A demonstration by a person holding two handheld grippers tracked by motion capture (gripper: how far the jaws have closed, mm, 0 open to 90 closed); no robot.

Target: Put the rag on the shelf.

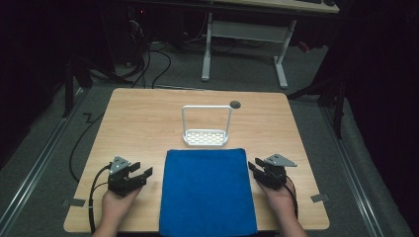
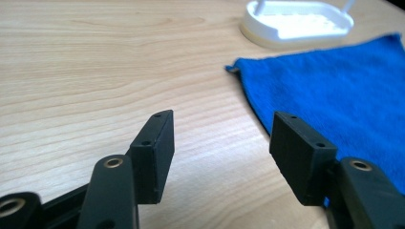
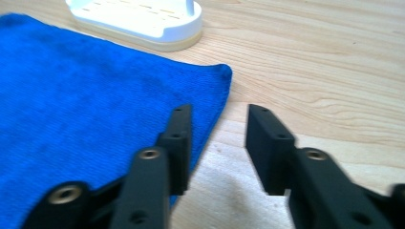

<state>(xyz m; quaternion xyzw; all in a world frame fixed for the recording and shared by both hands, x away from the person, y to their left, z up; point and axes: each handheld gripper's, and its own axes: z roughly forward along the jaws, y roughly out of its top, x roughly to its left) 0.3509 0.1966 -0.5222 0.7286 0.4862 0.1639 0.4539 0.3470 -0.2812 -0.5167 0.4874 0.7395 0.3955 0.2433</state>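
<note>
Two claws sit low on the wooden surface (image 1: 138, 123), one at each lower corner of the high view, with a blue cloth (image 1: 206, 190) spread flat between them. At lower left the left claw (image 1: 141, 171) is held in a hand (image 1: 117, 205), its jaws spread wide apart with nothing between them, and a black cable trails off its left side. From the left gripper view that claw (image 2: 222, 138) points over bare wood, and the cloth (image 2: 334, 95) lies just to the right of the right-hand jaw, its near corner reaching into the middle of the frame. I cannot tell whether that jaw touches the cloth's edge.

In the centre, the cloth runs from the middle of the high view down to the near edge of the surface. Just beyond its far edge stands a white rack (image 1: 206, 127), a slotted oval tray with a tall hoop handle. A small dark round hole (image 1: 235, 104) sits up and right of it.

At lower right the right claw (image 1: 256, 167) is held in the other hand (image 1: 281, 197), close beside the cloth's right edge. In the right gripper view the claw (image 3: 218, 143) is parted by a moderate gap, gripping nothing; its left jaw hangs over the cloth's (image 3: 86, 105) edge, its right jaw over bare wood. The rack's tray (image 3: 143, 21) shows at the top of that frame, just past the cloth.
</note>
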